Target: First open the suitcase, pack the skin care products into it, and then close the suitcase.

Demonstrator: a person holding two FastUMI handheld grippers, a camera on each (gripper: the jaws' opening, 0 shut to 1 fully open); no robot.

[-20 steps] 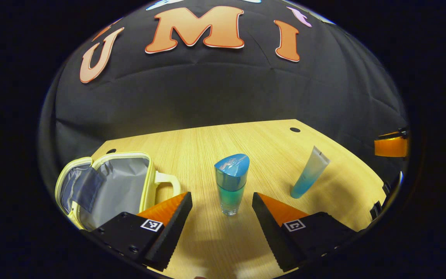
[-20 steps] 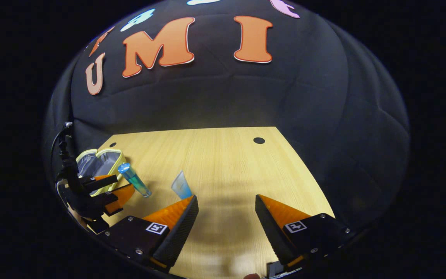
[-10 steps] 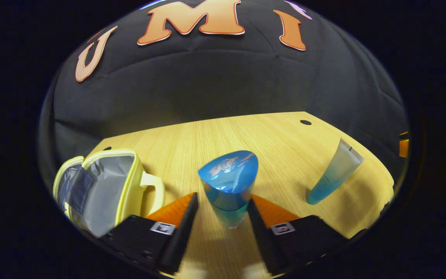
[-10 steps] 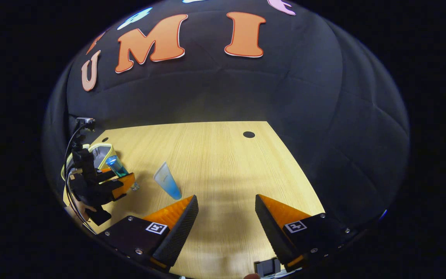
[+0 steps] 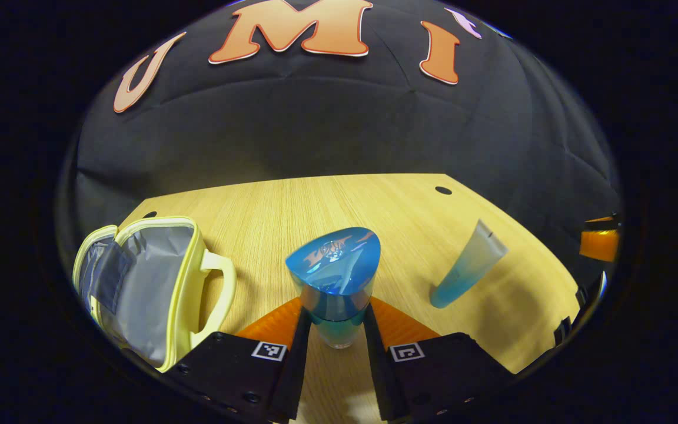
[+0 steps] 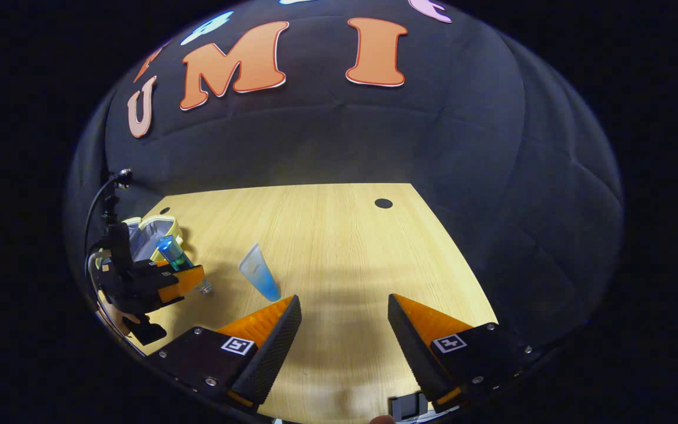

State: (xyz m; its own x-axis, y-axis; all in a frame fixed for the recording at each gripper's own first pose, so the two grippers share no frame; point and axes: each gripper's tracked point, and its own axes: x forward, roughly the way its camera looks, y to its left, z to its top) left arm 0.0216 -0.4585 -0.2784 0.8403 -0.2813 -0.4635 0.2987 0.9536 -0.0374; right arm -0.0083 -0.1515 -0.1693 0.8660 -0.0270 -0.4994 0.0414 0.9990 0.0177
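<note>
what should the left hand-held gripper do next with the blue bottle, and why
Probably lift it and carry it toward the case. The left hand-held gripper has both fingers closed against the blue bottle, which appears to stand on the table, and the yellow case lies open beside it.

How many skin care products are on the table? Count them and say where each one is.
2. The blue-capped bottle stands between the left gripper fingers, right of the open suitcase. The tube stands farther right. The suitcase's visible lining looks empty; its depths are hidden.
</note>
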